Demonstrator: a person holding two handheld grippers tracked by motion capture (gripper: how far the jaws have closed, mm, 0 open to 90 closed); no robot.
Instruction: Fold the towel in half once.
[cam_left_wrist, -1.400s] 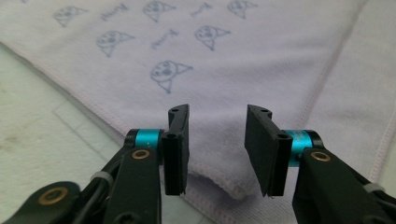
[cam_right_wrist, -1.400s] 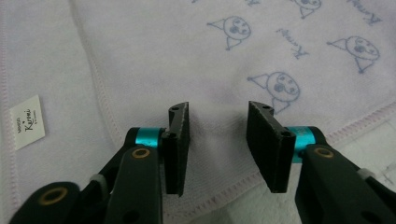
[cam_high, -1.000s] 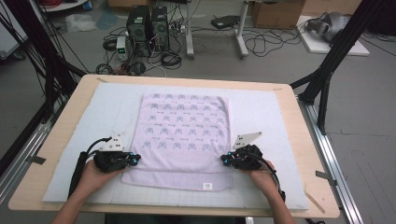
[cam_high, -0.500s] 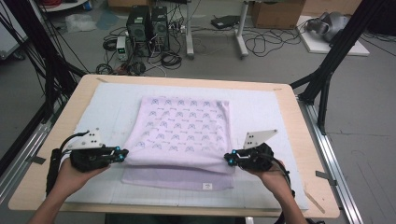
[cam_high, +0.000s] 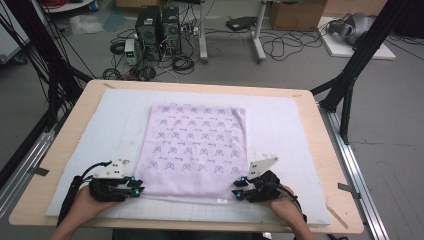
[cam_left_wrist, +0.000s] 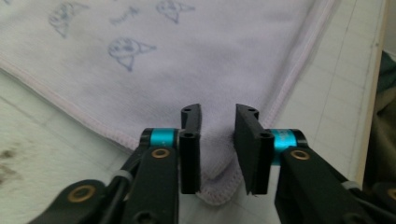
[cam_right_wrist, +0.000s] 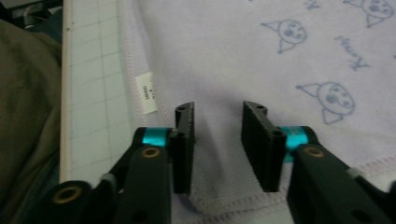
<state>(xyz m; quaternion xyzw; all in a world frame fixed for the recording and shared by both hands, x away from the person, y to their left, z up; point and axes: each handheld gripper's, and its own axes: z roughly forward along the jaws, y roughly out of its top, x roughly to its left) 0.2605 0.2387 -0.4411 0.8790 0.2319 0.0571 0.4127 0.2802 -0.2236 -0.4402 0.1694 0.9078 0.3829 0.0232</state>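
Observation:
A lilac towel (cam_high: 195, 145) printed with small cat faces lies flat on the white mat (cam_high: 280, 130). My left gripper (cam_high: 137, 191) is at its near left corner and my right gripper (cam_high: 237, 193) at its near right corner. In the left gripper view the jaws (cam_left_wrist: 217, 116) have just been opening. The towel (cam_left_wrist: 187, 56) corner lies slack between them, and the pads are off the cloth. In the right gripper view the right gripper (cam_right_wrist: 217, 112) has likewise just been opening over the hemmed corner of the towel (cam_right_wrist: 243, 56), beside a white label (cam_right_wrist: 147, 94).
The mat covers most of the wooden table (cam_high: 200, 85), with bare mat left and right of the towel. The table's near edge is just behind both hands. Black frame posts (cam_high: 350, 85) stand at the table's far corners, and computers and cables lie on the floor beyond.
Both hands held the towel's near edge raised and stretched, then brought it toward the person. The towel now lies flat, and both pairs of jaws have parted from its corners.

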